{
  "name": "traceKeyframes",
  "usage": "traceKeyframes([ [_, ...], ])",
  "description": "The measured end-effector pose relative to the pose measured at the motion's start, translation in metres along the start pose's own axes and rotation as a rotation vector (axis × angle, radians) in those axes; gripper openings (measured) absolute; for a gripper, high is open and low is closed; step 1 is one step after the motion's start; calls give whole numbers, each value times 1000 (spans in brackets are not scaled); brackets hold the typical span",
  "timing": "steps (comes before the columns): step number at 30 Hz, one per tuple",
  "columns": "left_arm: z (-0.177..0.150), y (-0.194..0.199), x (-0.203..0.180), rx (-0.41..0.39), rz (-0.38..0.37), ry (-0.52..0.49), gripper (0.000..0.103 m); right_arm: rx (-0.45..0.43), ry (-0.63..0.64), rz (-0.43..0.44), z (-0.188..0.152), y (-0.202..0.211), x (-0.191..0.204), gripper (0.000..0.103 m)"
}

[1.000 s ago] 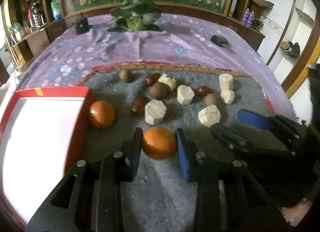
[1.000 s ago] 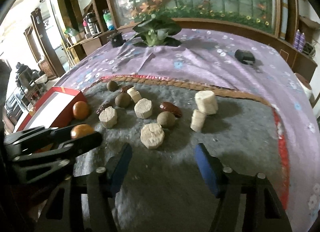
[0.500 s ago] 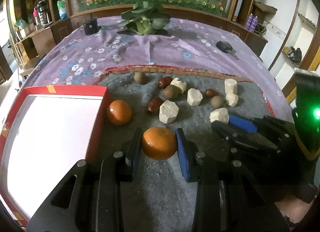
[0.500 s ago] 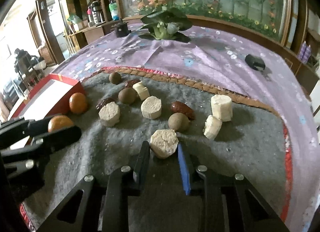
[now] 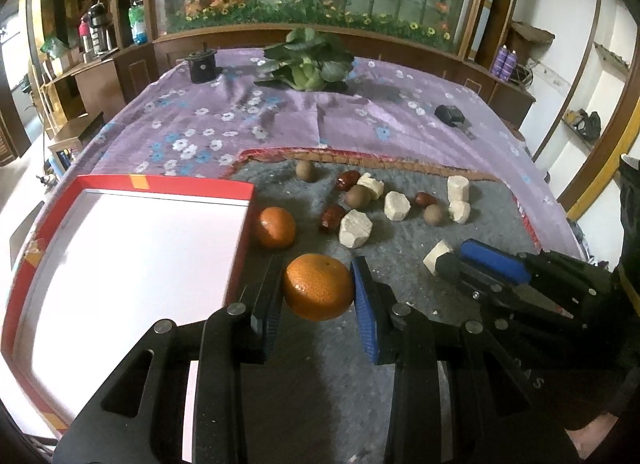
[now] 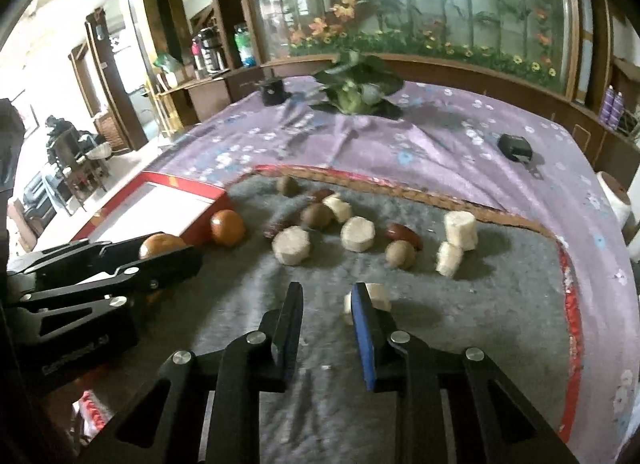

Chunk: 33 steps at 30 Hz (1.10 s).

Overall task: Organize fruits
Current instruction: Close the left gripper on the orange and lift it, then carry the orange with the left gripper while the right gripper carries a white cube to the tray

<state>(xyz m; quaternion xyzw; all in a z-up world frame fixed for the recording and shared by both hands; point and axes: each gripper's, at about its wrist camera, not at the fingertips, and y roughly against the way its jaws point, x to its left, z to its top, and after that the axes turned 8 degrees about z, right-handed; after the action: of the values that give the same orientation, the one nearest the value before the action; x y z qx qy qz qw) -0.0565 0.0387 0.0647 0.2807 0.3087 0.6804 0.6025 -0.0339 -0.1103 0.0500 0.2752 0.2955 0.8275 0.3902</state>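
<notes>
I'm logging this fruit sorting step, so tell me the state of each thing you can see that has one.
Left gripper: shut on the orange, lifted.
Right gripper: jaws apart, nothing between them.
Orange: held off the mat.
Second orange: resting beside the box.
Red box: open, nothing inside.
White chunk: on the mat, outside the right jaws.

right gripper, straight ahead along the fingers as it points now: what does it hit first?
Likely nothing close. The right gripper is open and empty; the pale chunk sits just outside its blue finger. Dead ahead is grey mat, then probably the round pale piece. Depth is unclear.
</notes>
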Motion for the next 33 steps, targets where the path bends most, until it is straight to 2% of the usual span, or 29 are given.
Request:
traceKeyframes([
  [12,0,17,57,-15,64,77,32,-15,115,73,11,0,59,24],
  [16,-2,16,68,-11,64,103,32,-35,94,37,9,9,47,24],
  [18,-4,15,69,-8,54,107,32,-25,64,-3,4,12,27,34],
  [19,-4,13,70,-5,48,109,32,-16,53,-14,2,12,18,47],
  [20,-3,11,70,-1,40,114,32,-10,28,-20,-4,12,4,50],
  [24,-1,1,66,21,20,125,32,-3,-28,-11,-13,7,-21,50],
  [29,-1,-1,62,26,21,111,32,76,33,-46,-10,-27,-24,50],
  [31,0,-1,63,29,21,110,32,74,37,-70,-9,-38,-30,50],
  [33,0,-2,65,34,25,114,32,85,32,-97,-9,-47,-36,32],
])
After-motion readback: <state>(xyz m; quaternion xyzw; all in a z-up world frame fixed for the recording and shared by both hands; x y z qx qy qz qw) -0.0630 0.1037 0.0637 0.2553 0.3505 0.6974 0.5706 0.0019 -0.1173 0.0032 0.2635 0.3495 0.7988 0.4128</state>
